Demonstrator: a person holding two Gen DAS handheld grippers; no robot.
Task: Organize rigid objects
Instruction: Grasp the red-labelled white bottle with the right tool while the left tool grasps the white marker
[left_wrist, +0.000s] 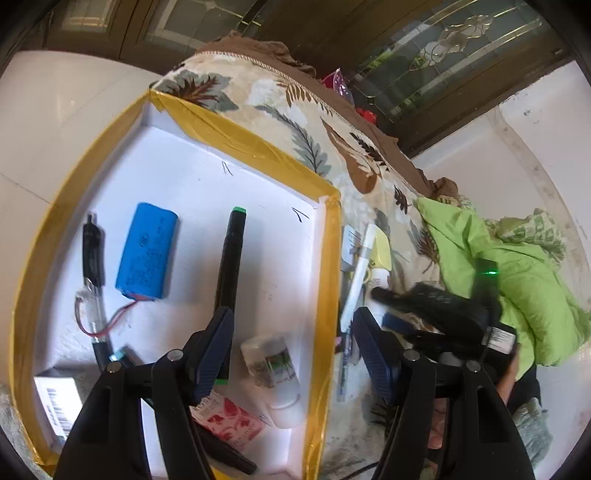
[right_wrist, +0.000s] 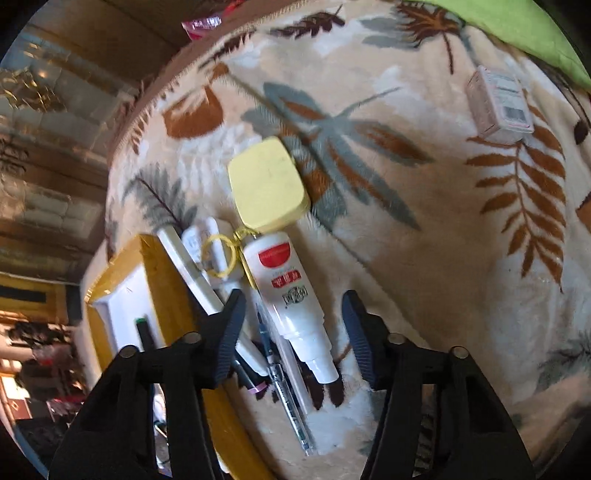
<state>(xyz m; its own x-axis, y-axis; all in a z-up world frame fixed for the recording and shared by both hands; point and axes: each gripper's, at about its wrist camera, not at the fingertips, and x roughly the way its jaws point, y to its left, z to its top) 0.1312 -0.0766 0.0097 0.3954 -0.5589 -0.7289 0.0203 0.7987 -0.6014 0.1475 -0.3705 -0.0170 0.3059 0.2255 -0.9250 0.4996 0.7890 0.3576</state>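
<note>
A white tray with a yellow taped rim (left_wrist: 325, 258) lies on a leaf-patterned blanket. In it are a blue battery pack (left_wrist: 147, 254), a black marker with green cap (left_wrist: 231, 266), a small white bottle (left_wrist: 277, 373), a black clear pen (left_wrist: 92, 280) and a pink-patterned packet (left_wrist: 231, 419). My left gripper (left_wrist: 291, 354) is open above the tray's right side, over the bottle. My right gripper (right_wrist: 293, 332) is open, its jaws either side of a white tube with a red label (right_wrist: 291, 299). A yellow case (right_wrist: 267, 184) and several pens (right_wrist: 284, 391) lie beside the tube.
A green cloth (left_wrist: 498, 273) lies to the right on the blanket. A small pink box (right_wrist: 498, 105) sits at the far right of the right wrist view. The tray's corner (right_wrist: 122, 295) shows left of the right gripper. A white barcoded box (left_wrist: 59, 402) is in the tray.
</note>
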